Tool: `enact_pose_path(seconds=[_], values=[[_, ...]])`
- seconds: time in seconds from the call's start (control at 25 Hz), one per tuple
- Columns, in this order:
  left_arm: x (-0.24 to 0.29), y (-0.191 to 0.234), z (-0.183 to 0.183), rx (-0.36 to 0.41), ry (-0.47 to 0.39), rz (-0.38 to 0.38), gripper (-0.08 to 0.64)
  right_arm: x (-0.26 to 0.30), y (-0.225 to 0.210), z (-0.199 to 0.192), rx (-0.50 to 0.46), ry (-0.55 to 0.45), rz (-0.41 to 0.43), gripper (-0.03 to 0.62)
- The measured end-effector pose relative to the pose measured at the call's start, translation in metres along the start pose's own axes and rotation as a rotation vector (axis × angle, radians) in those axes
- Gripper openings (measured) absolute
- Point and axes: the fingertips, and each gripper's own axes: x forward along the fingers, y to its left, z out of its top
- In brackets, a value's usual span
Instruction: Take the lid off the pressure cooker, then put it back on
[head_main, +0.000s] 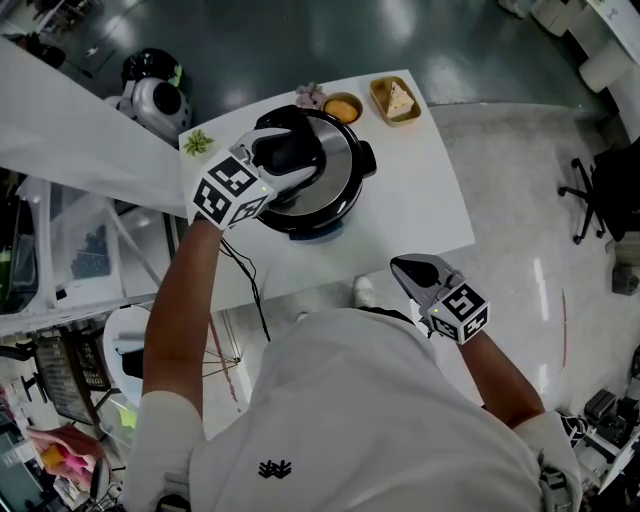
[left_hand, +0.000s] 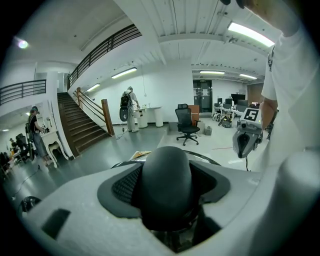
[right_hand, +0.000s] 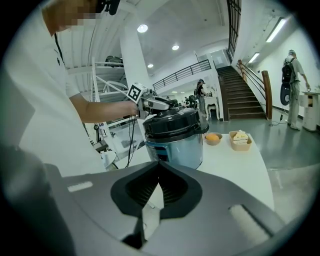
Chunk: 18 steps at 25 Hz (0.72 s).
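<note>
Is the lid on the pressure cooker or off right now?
On: the lid sits flush on the cooker body, with the left gripper closed around its knob.

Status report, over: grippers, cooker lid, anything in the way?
Left gripper shut on lid knob. Right gripper shut, empty. Lid on pressure cooker. Nothing in the way.

The room is bright. Long ceiling lights (left_hand: 250, 34) and round lamps (right_hand: 142, 28) shine down from above. The shiny floor (head_main: 520, 200) has white glare streaks on it. The head view looks a bit darker. In both gripper views straight lines bend near the edges and the corners go black. The lid knob (left_hand: 166, 185), very close to the camera, looks dark and soft.
</note>
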Motion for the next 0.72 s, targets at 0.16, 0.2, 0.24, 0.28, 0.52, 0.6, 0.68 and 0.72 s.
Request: enact_pose_path(seconds=[0.16, 0.2, 0.24, 0.28, 0.52, 0.6, 0.68, 0.72], values=[[-0.01, 0.003, 0.01, -0.003, -0.022, 0.005, 0.298, 0.002, 0.003, 0.002, -0.005, -0.003, 0.004, 0.014], [-0.014, 0.004, 0.012, -0.003, -0.026, 0.008, 0.298, 0.002, 0.004, 0.002, -0.006, -0.004, 0.006, 0.014], [-0.017, 0.004, 0.014, -0.002, -0.03, 0.011, 0.298, 0.002, 0.005, 0.002, -0.008, -0.005, 0.007, 0.014], [-0.02, 0.004, 0.016, -0.002, -0.034, 0.014, 0.298, 0.003, 0.006, 0.003, -0.009, -0.006, 0.008, 0.014], [-0.045, 0.008, 0.018, -0.005, -0.044, 0.035, 0.297, 0.011, 0.017, 0.009, -0.023, -0.009, 0.028, 0.014], [-0.053, 0.007, 0.017, -0.006, -0.046, 0.042, 0.296, 0.014, 0.021, 0.009, -0.028, -0.01, 0.034, 0.014], [-0.063, 0.007, 0.014, -0.014, -0.051, 0.048, 0.296, 0.018, 0.026, 0.01, -0.032, -0.011, 0.042, 0.014], [-0.069, 0.007, 0.013, -0.02, -0.053, 0.052, 0.296, 0.02, 0.029, 0.011, -0.035, -0.012, 0.047, 0.014]])
